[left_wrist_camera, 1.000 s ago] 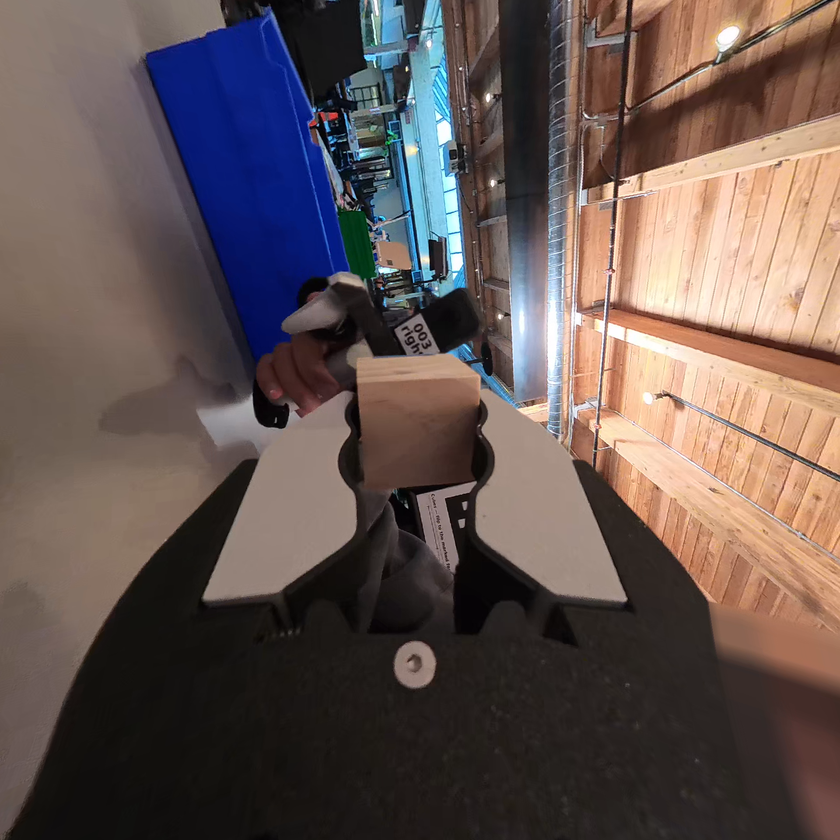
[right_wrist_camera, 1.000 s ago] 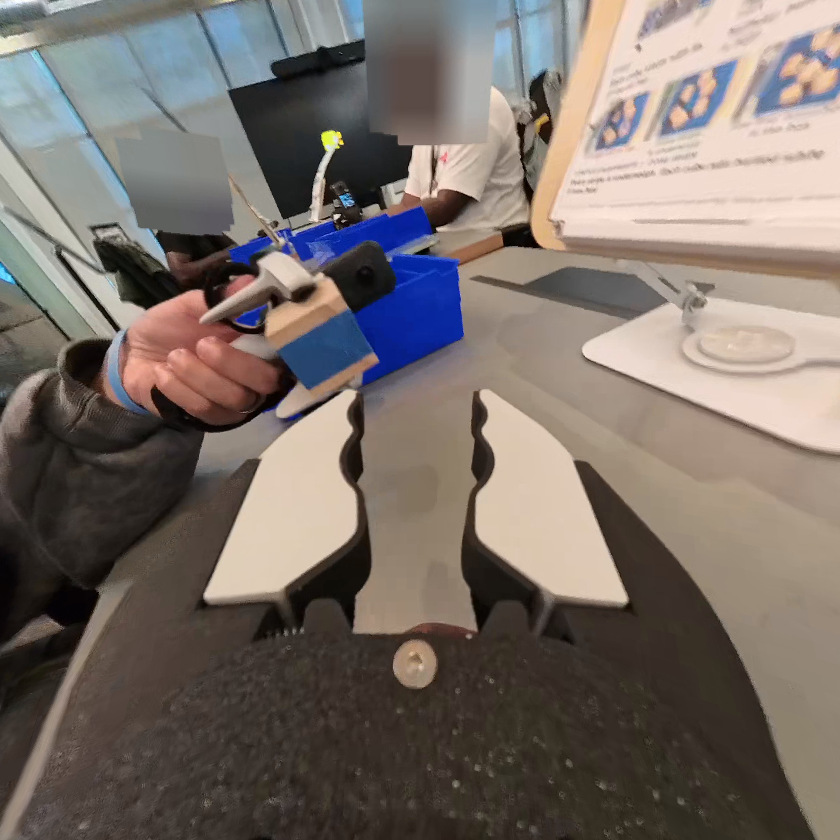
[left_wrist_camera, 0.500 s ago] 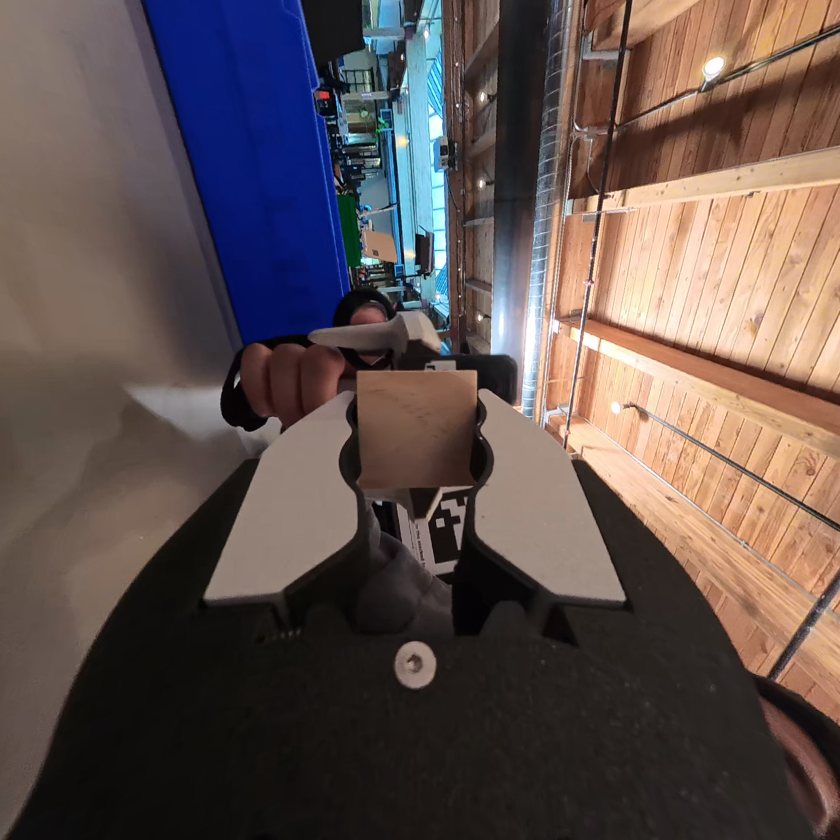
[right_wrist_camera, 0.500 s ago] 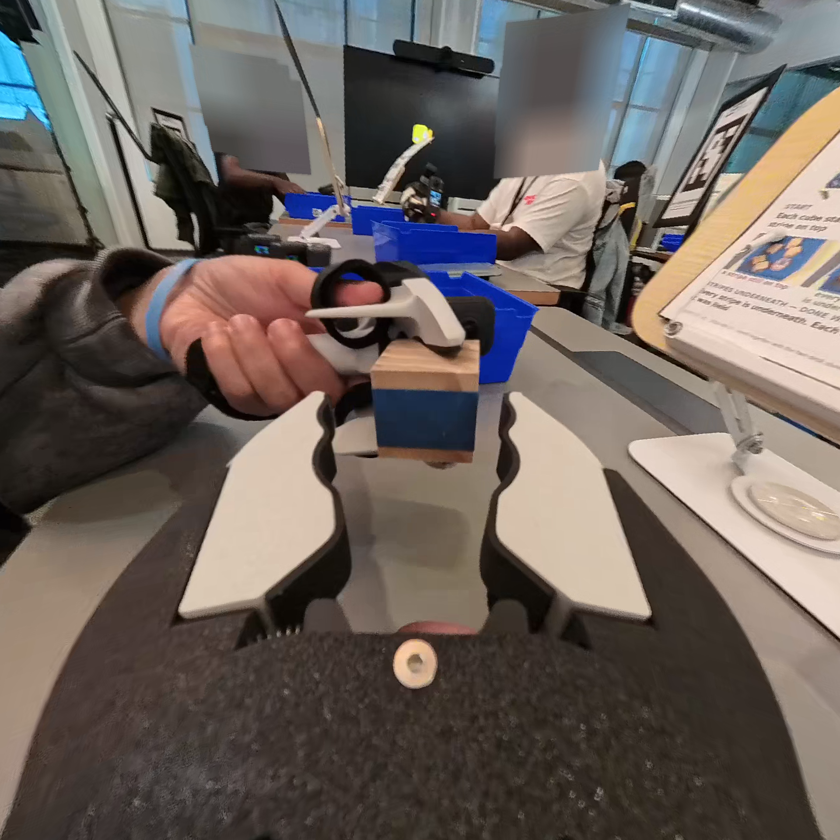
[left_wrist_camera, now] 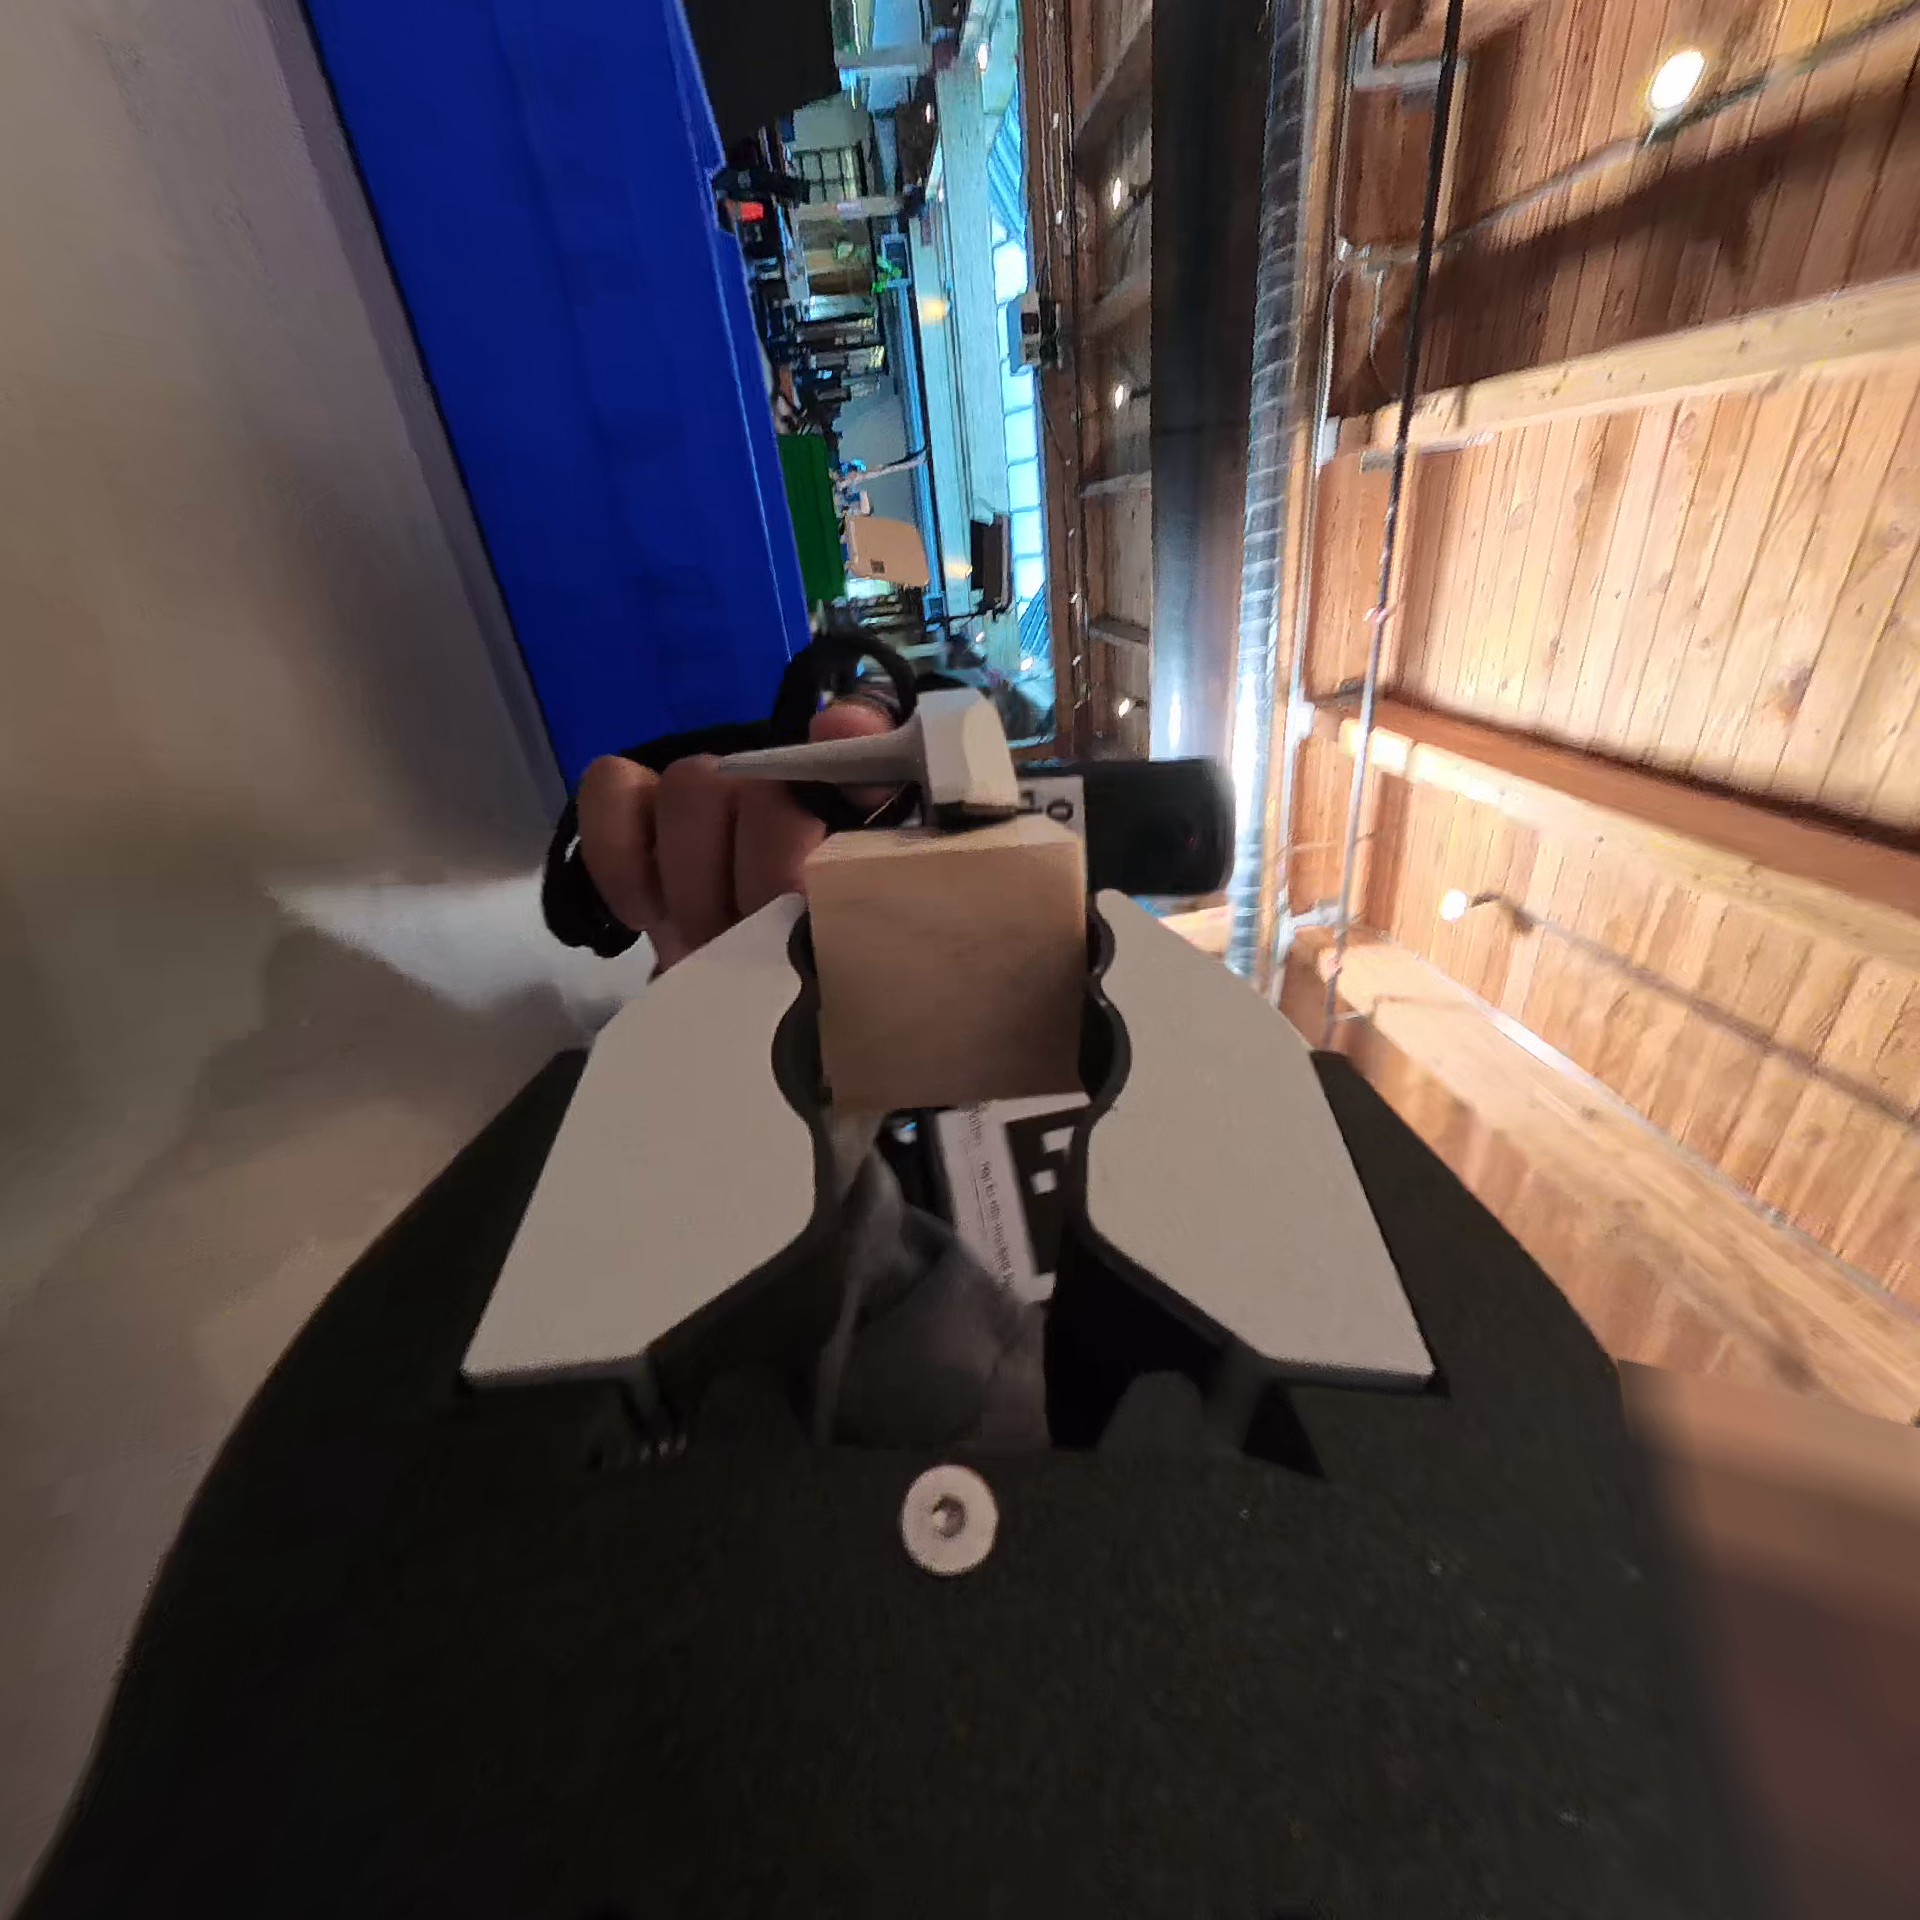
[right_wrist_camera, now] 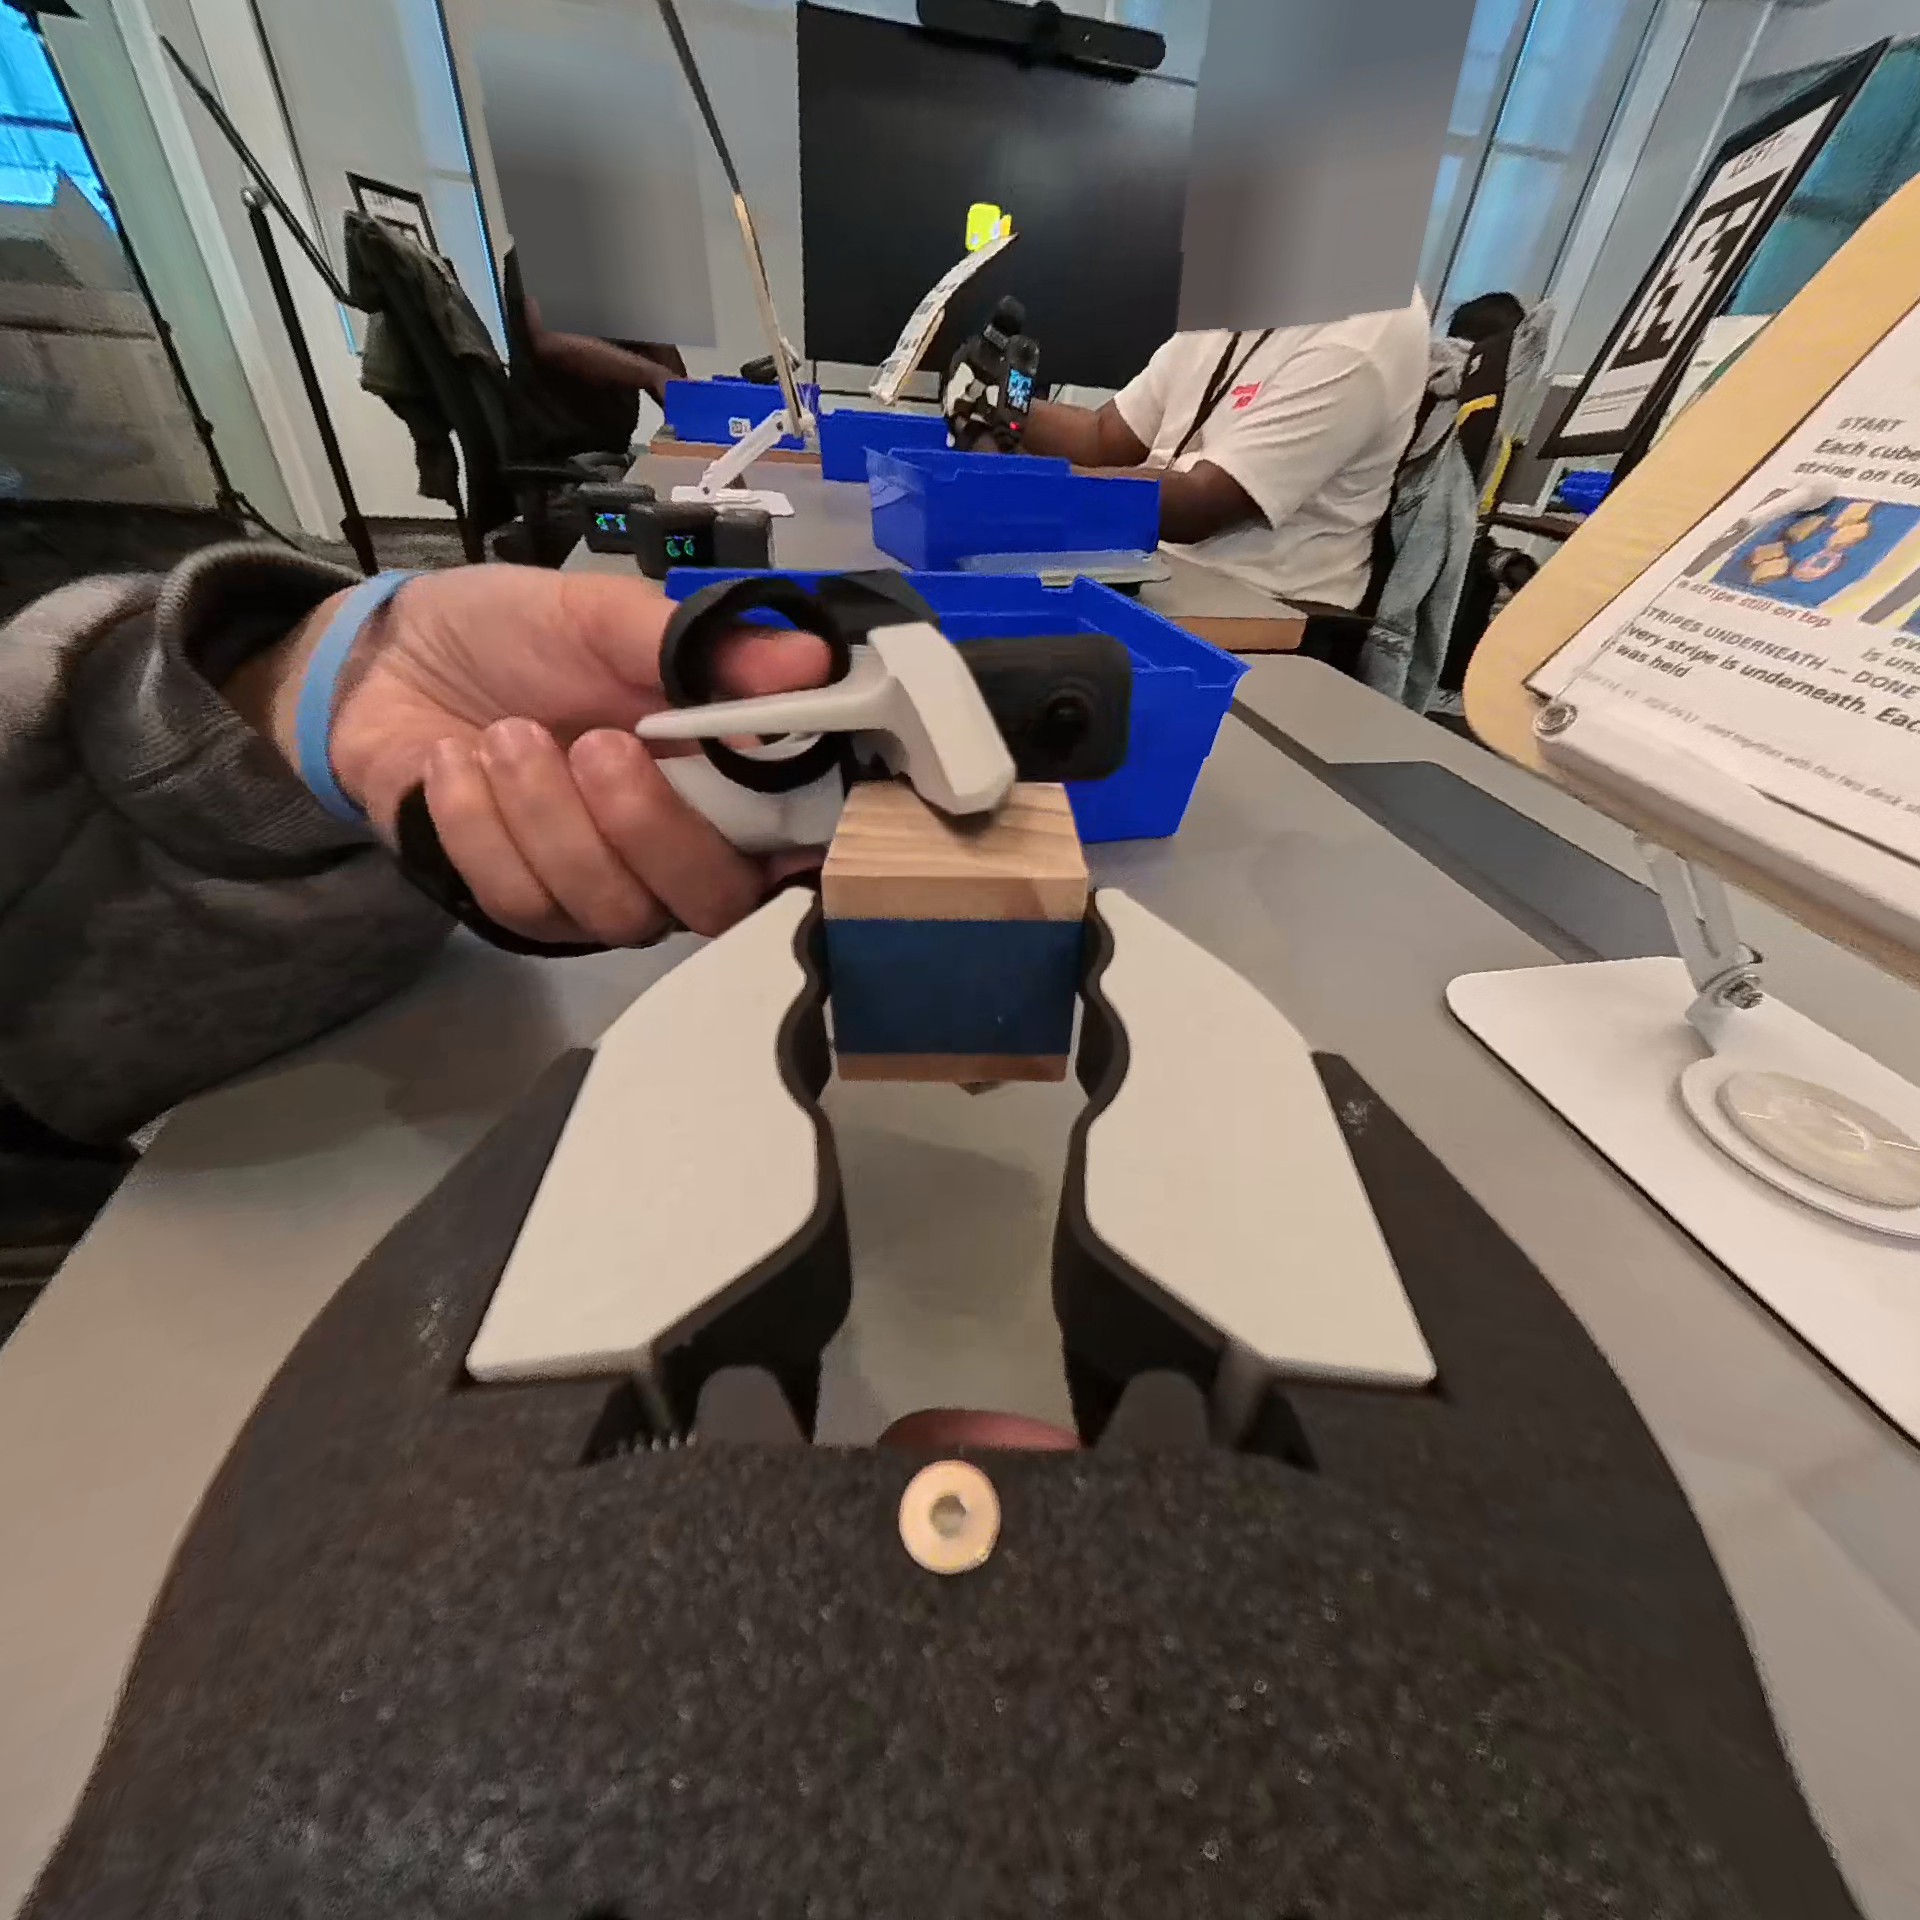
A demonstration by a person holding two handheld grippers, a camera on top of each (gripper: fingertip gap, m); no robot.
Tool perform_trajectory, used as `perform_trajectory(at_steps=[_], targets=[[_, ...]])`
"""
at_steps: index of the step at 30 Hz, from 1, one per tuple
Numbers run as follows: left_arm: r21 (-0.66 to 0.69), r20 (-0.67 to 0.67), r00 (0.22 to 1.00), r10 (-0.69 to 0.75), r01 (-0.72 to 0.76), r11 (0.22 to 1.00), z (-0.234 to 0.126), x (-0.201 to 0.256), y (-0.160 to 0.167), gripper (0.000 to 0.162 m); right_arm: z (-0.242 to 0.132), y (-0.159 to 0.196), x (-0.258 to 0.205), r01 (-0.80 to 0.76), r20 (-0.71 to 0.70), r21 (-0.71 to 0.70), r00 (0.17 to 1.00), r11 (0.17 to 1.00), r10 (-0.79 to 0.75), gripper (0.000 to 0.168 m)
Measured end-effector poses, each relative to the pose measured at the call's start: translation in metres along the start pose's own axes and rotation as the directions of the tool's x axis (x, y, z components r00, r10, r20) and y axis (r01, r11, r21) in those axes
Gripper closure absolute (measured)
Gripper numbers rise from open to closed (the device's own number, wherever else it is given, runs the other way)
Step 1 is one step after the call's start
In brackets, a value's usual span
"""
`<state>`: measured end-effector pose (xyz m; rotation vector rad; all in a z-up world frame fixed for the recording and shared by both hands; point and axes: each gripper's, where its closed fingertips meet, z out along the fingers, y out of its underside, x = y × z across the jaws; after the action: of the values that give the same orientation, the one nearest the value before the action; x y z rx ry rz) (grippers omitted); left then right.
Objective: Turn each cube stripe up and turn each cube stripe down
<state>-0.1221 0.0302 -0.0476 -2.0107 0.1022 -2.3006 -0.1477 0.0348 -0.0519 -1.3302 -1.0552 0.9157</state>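
Note:
One wooden cube with a blue stripe (right_wrist_camera: pixel 951 997) is held above the grey table (right_wrist_camera: pixel 1351 914) by both grippers at once. In the right wrist view my right gripper (right_wrist_camera: pixel 951 935) is shut on the cube's two sides, with the blue stripe facing the camera. The left gripper's white finger (right_wrist_camera: pixel 935 717) presses on the cube's top; its lower finger is hidden under the cube. In the left wrist view my left gripper (left_wrist_camera: pixel 945 935) is shut on the same cube (left_wrist_camera: pixel 945 977), showing a plain wood face. The right gripper's finger (left_wrist_camera: pixel 935 758) shows at the cube's far edge.
A blue bin (right_wrist_camera: pixel 1132 665) stands on the table just behind the cube and also shows in the left wrist view (left_wrist_camera: pixel 561 312). An instruction sheet on a tilted board (right_wrist_camera: pixel 1714 623) with a white base (right_wrist_camera: pixel 1621 1101) stands at the right. People sit at tables farther back.
My right gripper opened wide, came up to the cube held by the left gripper and closed on its sides. The left gripper turned level and kept its hold throughout.

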Motion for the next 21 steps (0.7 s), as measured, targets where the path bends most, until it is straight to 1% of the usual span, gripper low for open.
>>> perform_trajectory(at_steps=[1,2,3,4,5,6,7,8,10,11,13,14,16,18,21], targets=[[-0.006,0.040,0.997,0.064,-0.064,0.998,-0.004,0.000,0.000,0.111,-0.002,-0.003,0.000,-0.023,0.007,0.008,1.000,1.000,0.023,0.123],[0.010,0.113,0.983,0.143,-0.145,0.989,-0.011,-0.003,-0.003,0.100,-0.004,-0.005,0.000,-0.040,0.009,0.010,0.999,0.999,0.040,0.123],[0.029,0.182,0.957,0.228,-0.237,0.971,-0.021,-0.004,-0.005,0.095,-0.007,-0.006,0.002,-0.046,-0.003,0.004,0.999,0.999,0.046,0.123],[0.037,0.242,0.917,0.316,-0.334,0.942,-0.032,-0.002,-0.005,0.092,-0.011,-0.008,0.005,-0.046,-0.017,0.002,0.999,0.999,0.046,0.123],[0.030,0.327,0.860,0.391,-0.423,0.905,-0.045,-0.006,-0.004,0.087,-0.015,-0.011,0.006,-0.046,-0.024,0.008,0.999,0.999,0.046,0.123],[0.027,0.423,0.781,0.460,-0.518,0.855,-0.060,-0.010,-0.004,0.083,-0.020,-0.014,0.008,-0.050,-0.032,0.010,0.998,0.999,0.050,0.123],[0.022,0.513,0.684,0.518,-0.613,0.790,-0.074,-0.014,-0.005,0.083,-0.024,-0.015,0.010,-0.051,-0.047,0.004,0.998,0.999,0.051,0.124],[0.003,0.601,0.586,0.543,-0.681,0.732,-0.088,-0.021,-0.003,0.087,-0.028,-0.015,0.013,-0.046,-0.067,-0.007,0.997,0.999,0.046,0.123],[-0.056,0.727,0.421,0.543,-0.752,0.657,-0.106,-0.038,0.002,0.089,-0.033,-0.016,0.019,-0.053,-0.109,-0.027,0.993,0.998,0.050,0.123],[-0.093,0.763,0.363,0.536,-0.758,0.646,-0.111,-0.048,0.006,0.089,-0.036,-0.017,0.023,-0.068,-0.137,-0.042,0.989,0.997,0.062,0.123],[-0.156,0.787,0.286,0.546,-0.765,0.625,-0.117,-0.062,0.019,0.089,-0.042,-0.017,0.029,-0.120,-0.198,-0.079,0.975,0.990,0.102,0.123],[-0.164,0.799,0.250,0.547,-0.784,0.598,-0.120,-0.062,0.023,0.092,-0.047,-0.018,0.032,-0.141,-0.234,-0.096,0.965,0.985,0.116,0.123],[-0.187,0.787,0.220,0.577,-0.806,0.561,-0.114,-0.055,0.031,0.093,-0.063,-0.022,0.044,-0.169,-0.358,-0.170,0.929,0.971,0.099,0.123],[-0.225,0.764,0.195,0.615,-0.813,0.537,-0.104,-0.048,0.037,0.092,-0.092,-0.036,0.065,-0.211,-0.519,-0.205,0.851,0.956,0.077,0.123],[-0.264,0.739,0.153,0.656,-0.830,0.492,-0.094,-0.046,0.045,0.093,-0.154,-0.061,0.106,-0.299,-0.747,-0.168,0.660,0.939,0.077,0.123]])
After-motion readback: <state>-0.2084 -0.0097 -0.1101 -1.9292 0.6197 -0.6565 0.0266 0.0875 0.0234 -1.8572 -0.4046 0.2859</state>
